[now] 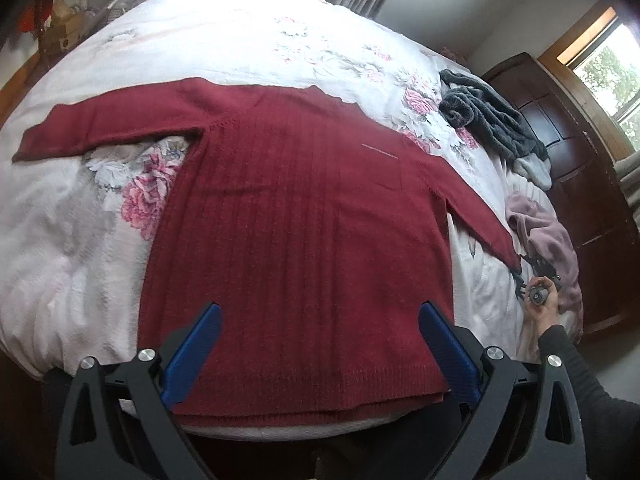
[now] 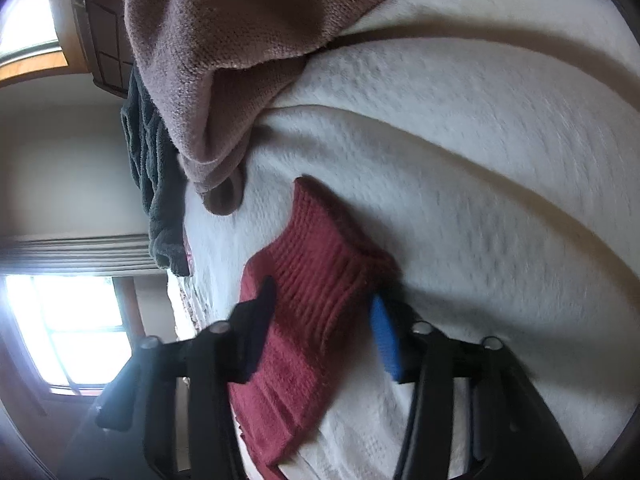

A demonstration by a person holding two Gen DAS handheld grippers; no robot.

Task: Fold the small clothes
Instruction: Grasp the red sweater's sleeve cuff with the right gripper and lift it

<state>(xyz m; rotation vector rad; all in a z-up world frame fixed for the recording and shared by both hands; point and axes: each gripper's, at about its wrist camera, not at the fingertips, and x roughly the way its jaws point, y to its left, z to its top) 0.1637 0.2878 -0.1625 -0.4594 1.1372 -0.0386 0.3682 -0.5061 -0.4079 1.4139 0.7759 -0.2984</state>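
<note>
Two tools are in my views, and both have their jaws spread apart, gripping nothing. My left tool (image 1: 320,344) hangs over the near hem of the red sweater (image 1: 296,216), which lies flat on the bed (image 1: 72,240), body toward me, one sleeve stretched out to the left and the other running down toward the right edge. My right tool (image 2: 320,332) sits low at that right sleeve's ribbed cuff (image 2: 320,248), with the cuff lying between its open fingers; I cannot tell whether either finger touches the knit.

Crowding that corner is a mauve fleece garment (image 2: 224,60), bunched just beyond the cuff, its folded edge near the sleeve end. Farther along the same side lies a dark grey fuzzy garment (image 1: 488,120), heaped near the bed's edge, well apart from the sweater body. In the left view I see a hand (image 1: 544,300) by the mauve pile, holding the right tool's handle. A dark wooden cabinet (image 1: 568,152) stands beside the bed.
</note>
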